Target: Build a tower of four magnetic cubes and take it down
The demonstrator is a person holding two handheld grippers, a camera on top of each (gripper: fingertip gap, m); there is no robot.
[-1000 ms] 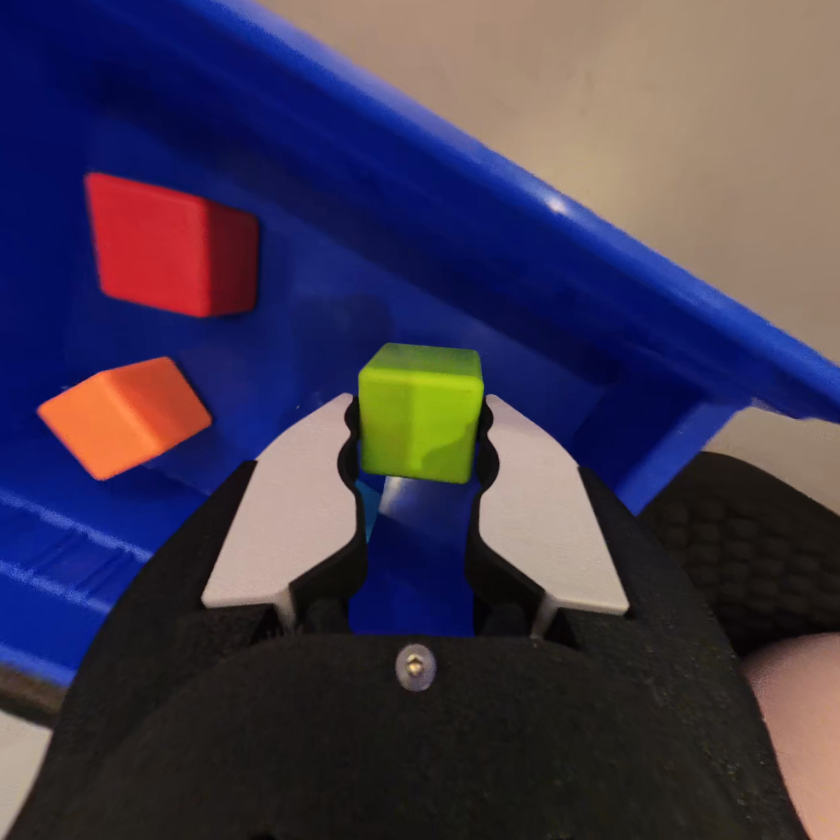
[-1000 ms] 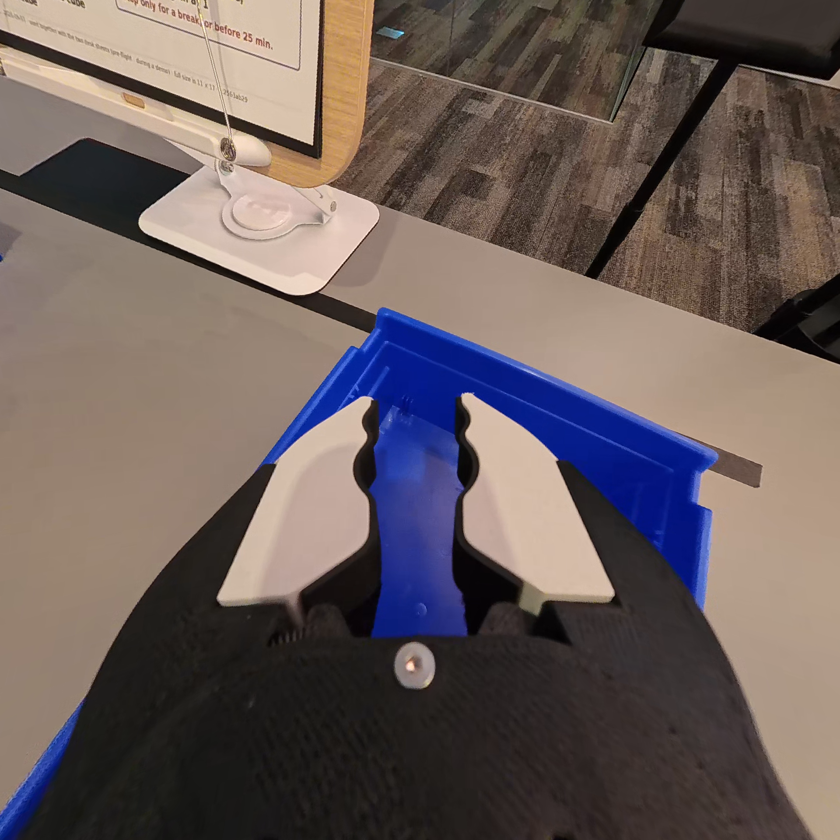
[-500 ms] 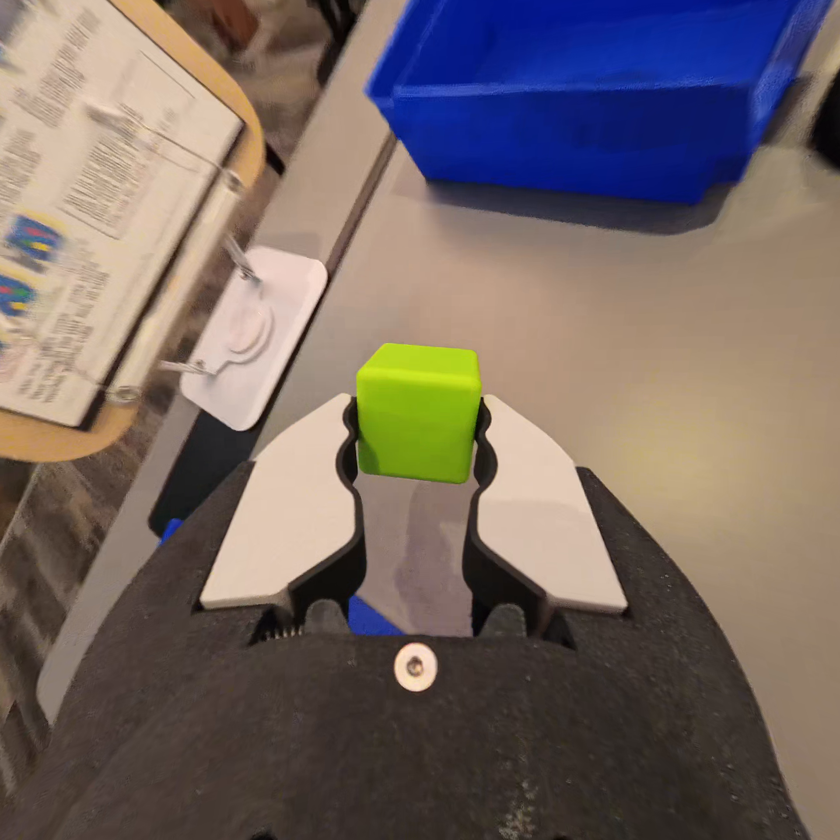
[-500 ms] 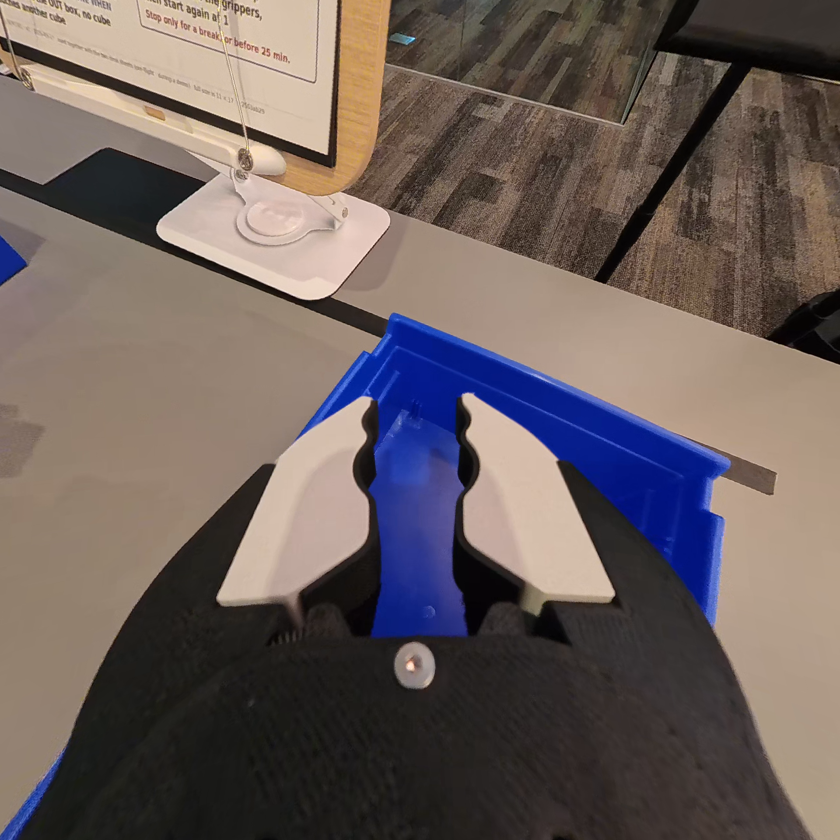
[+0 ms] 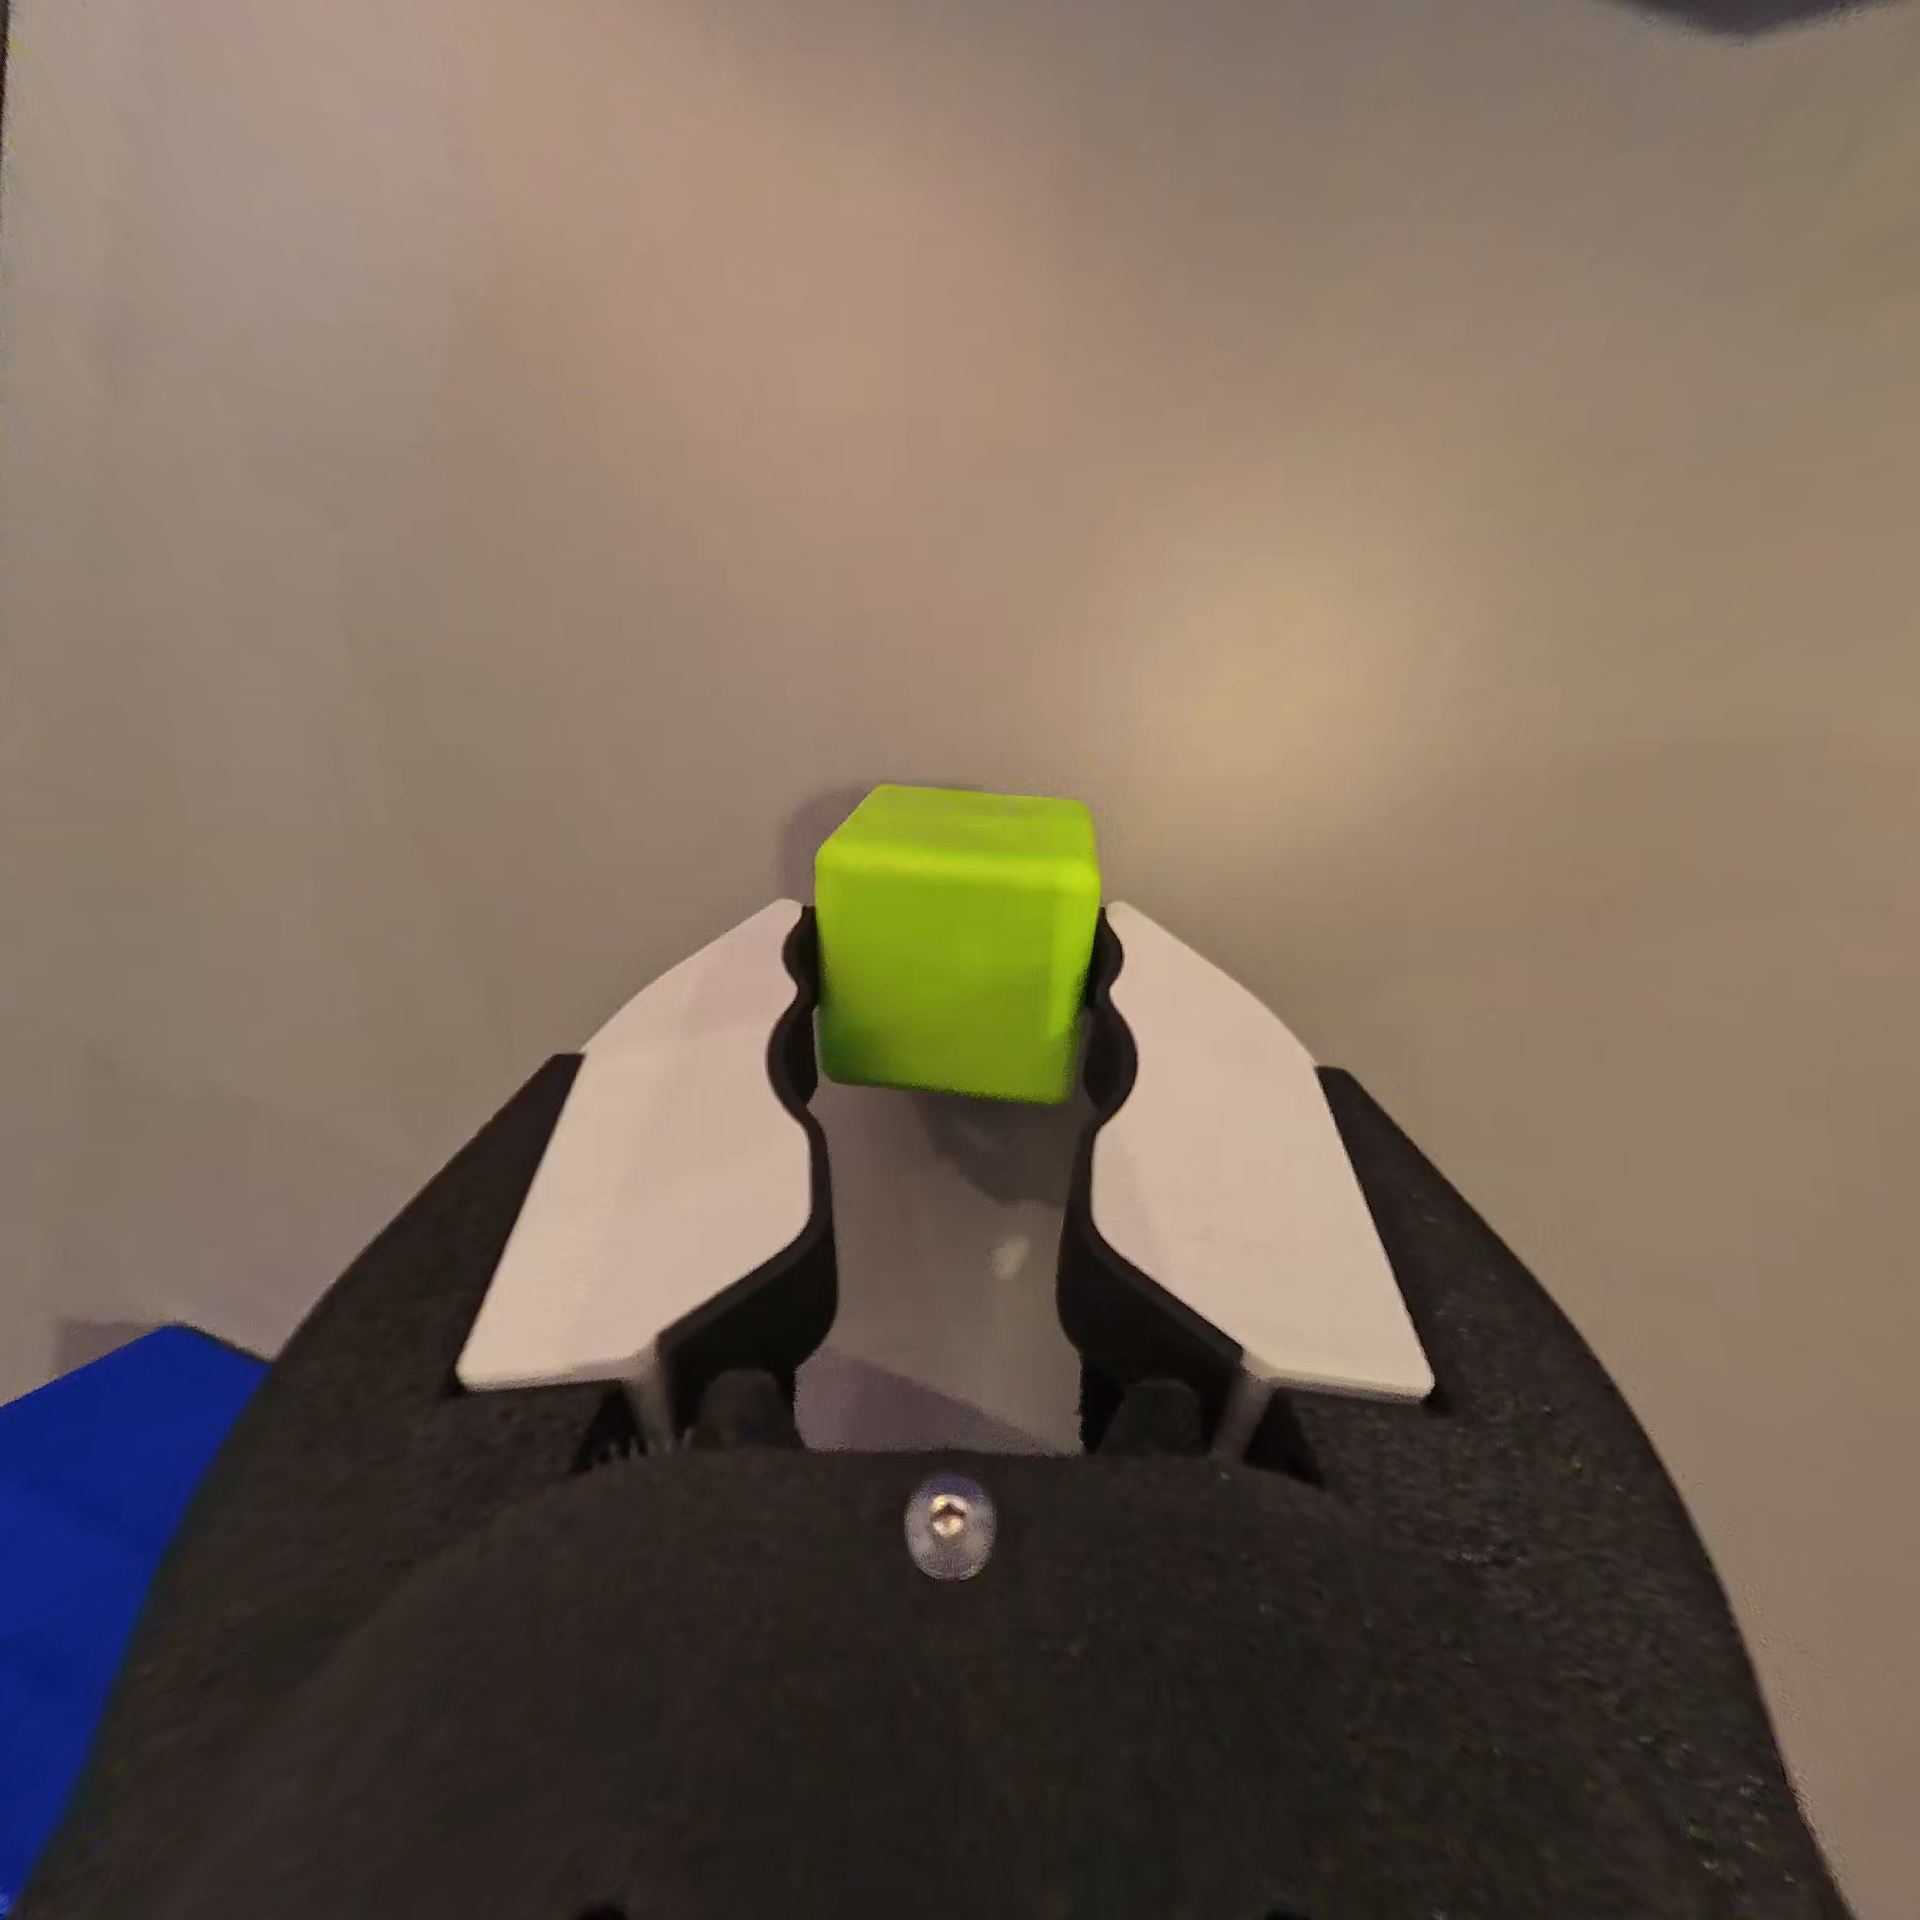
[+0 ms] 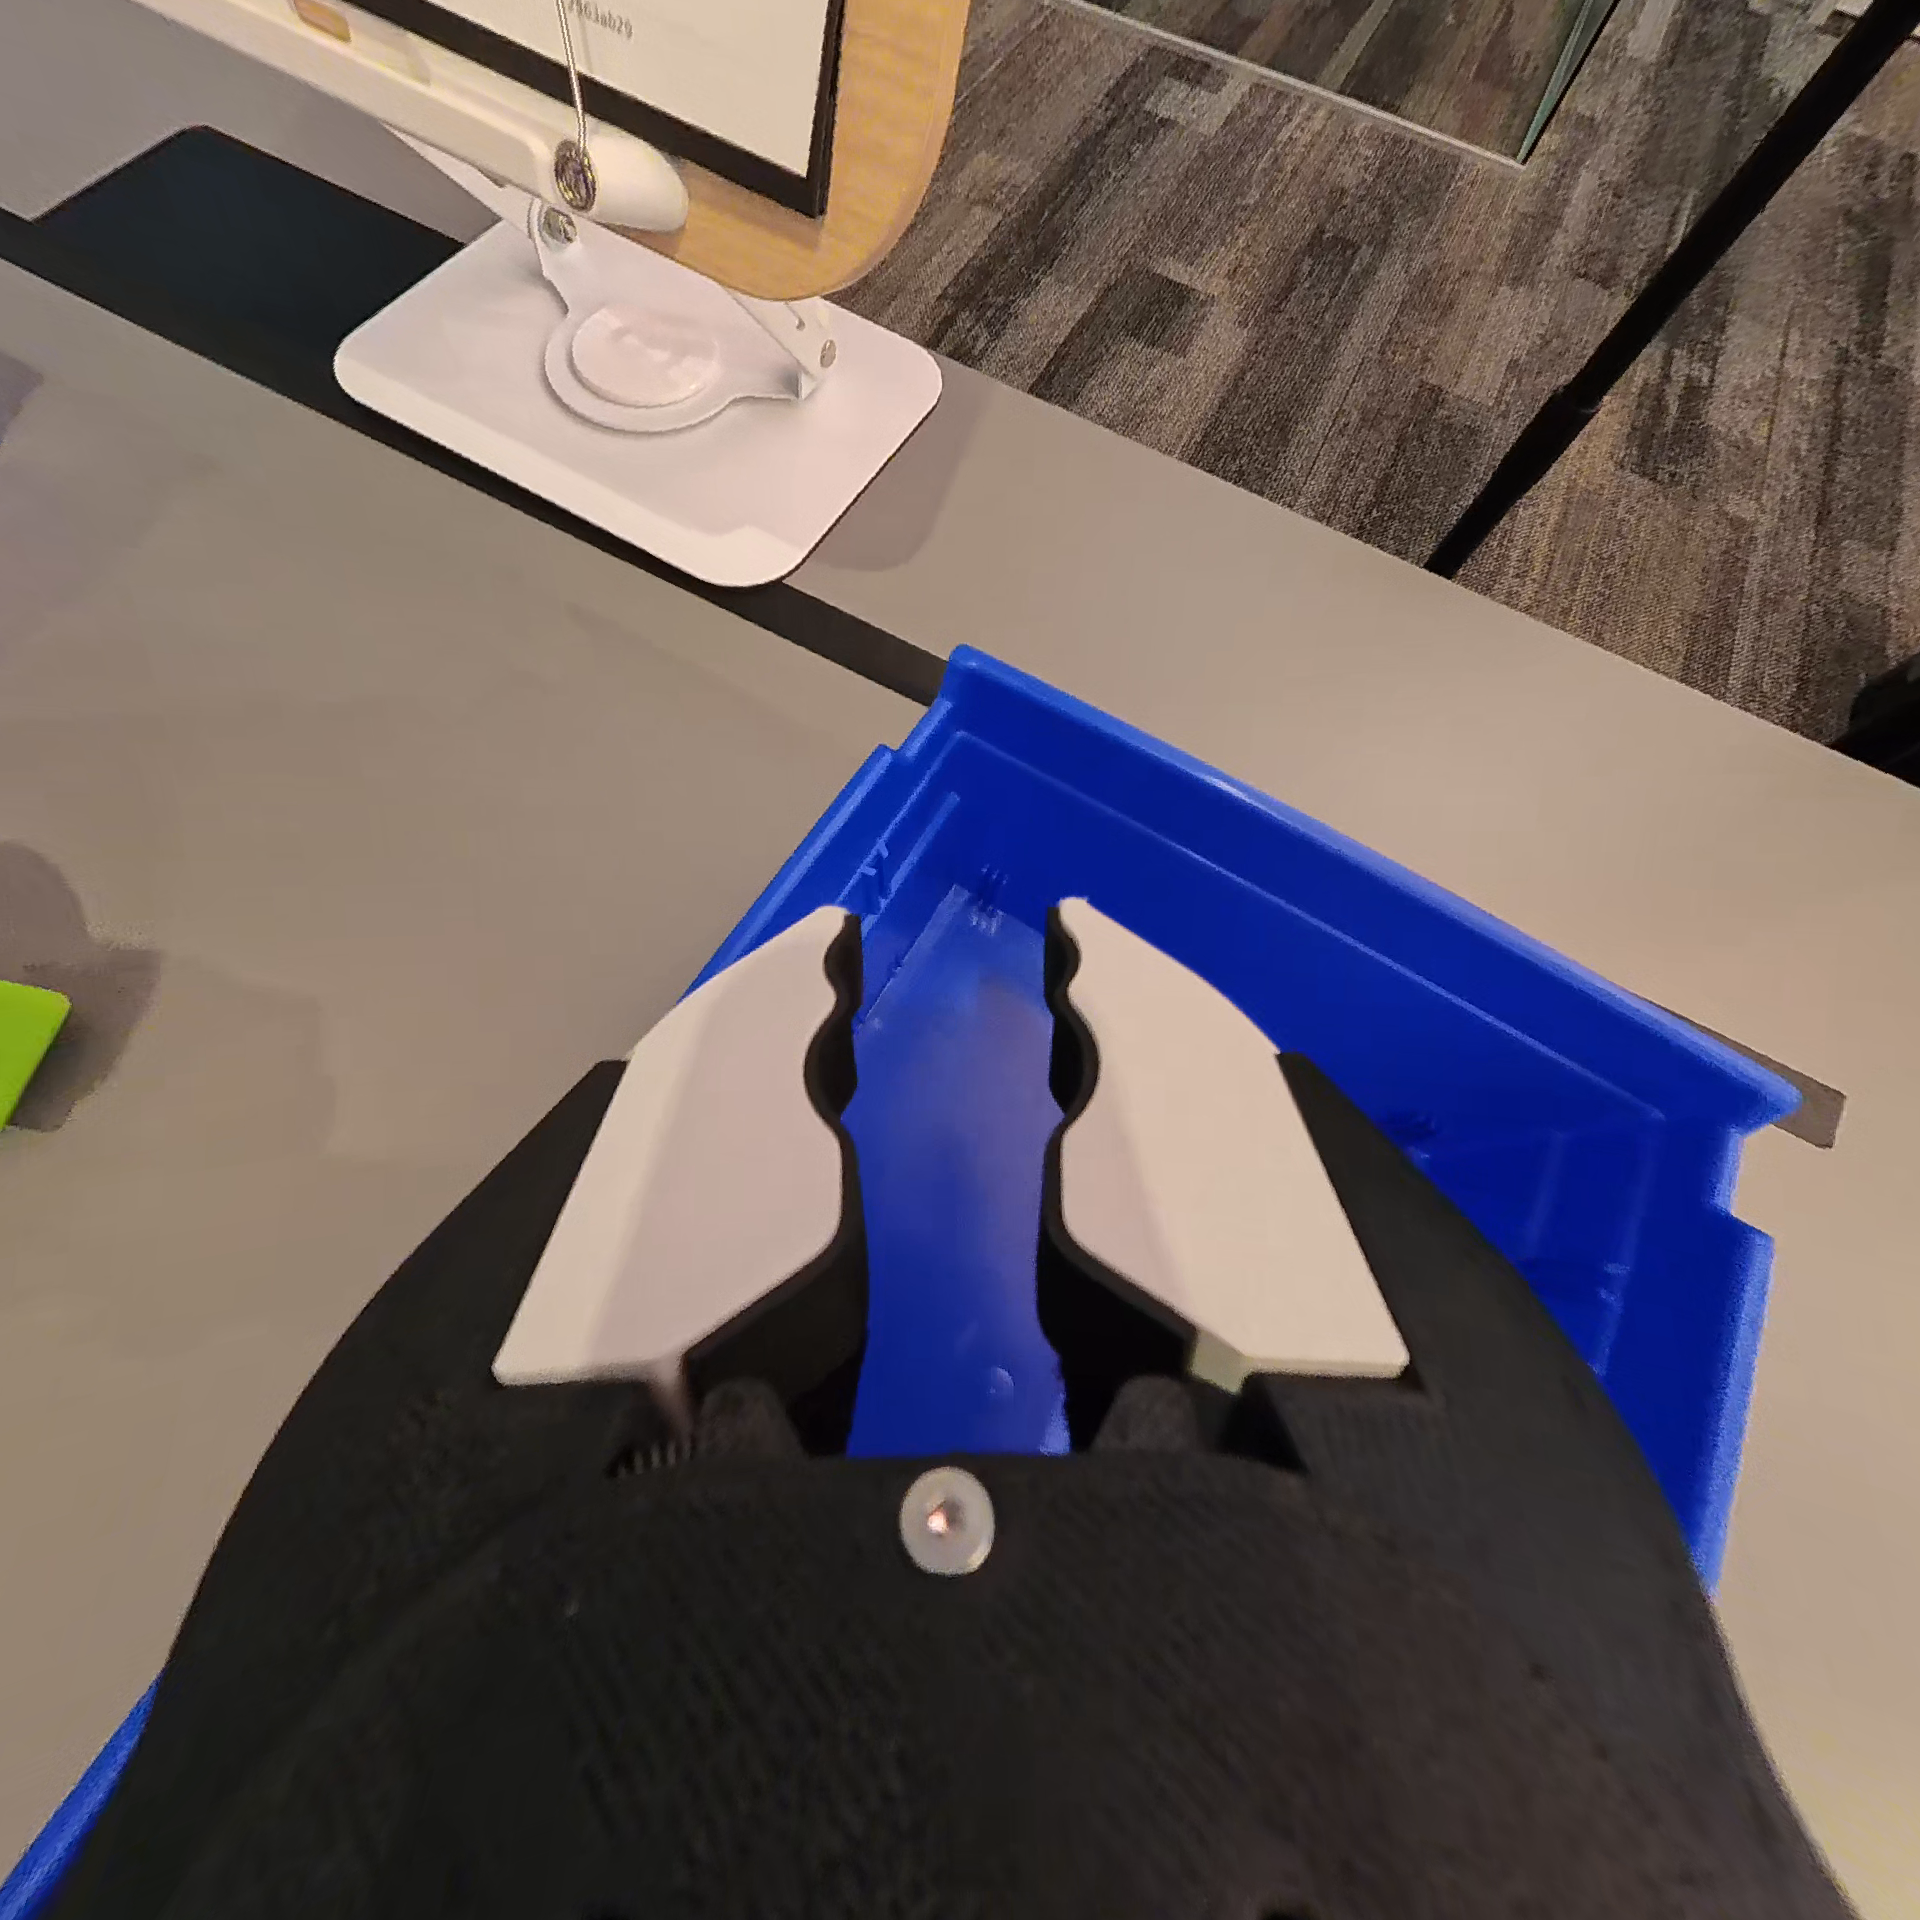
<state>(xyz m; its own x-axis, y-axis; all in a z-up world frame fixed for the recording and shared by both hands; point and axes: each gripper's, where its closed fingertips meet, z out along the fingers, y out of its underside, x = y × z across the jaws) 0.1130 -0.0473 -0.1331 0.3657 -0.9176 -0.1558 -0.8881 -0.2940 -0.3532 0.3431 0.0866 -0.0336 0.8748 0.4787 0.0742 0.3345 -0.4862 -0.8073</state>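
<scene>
**Green cube pinched in the left gripper, right one idle over the bin**

Left gripper [image 5: 954, 940] has its 2 fingers [image 5: 665, 1174] clamped on either side of the lime green cube [image 5: 951, 956], which sits right out at the fingertips. The cube is over the plain grey surface [image 5: 935, 416], with a soft shadow just behind and under it. Honestly can't tell from this angle whether the cube's bottom face is touching the surface or just above it; the shot is a bit blurry. A corner of something blue [image 5: 94, 1538] pokes in at the lower left of the left wrist view, cut off by the frame.

Right gripper [image 6: 951, 914] holds nothing. Its fingers are spread a little, with a clear gap between them, and through that gap you see the inside floor of the blue bin [image 6: 1403, 914]. The gripper hangs over the bin's near-left corner. The part of the bin that shows has no cubes in it.

In the right wrist view a sliver of the green cube shows at the far left edge, well apart from the bin. At the back of the surface stands a wood-framed sign [image 6: 883, 156] on a white stand [image 6: 644, 426], with dark patterned floor [image 6: 1299, 260] past the edge.
</scene>
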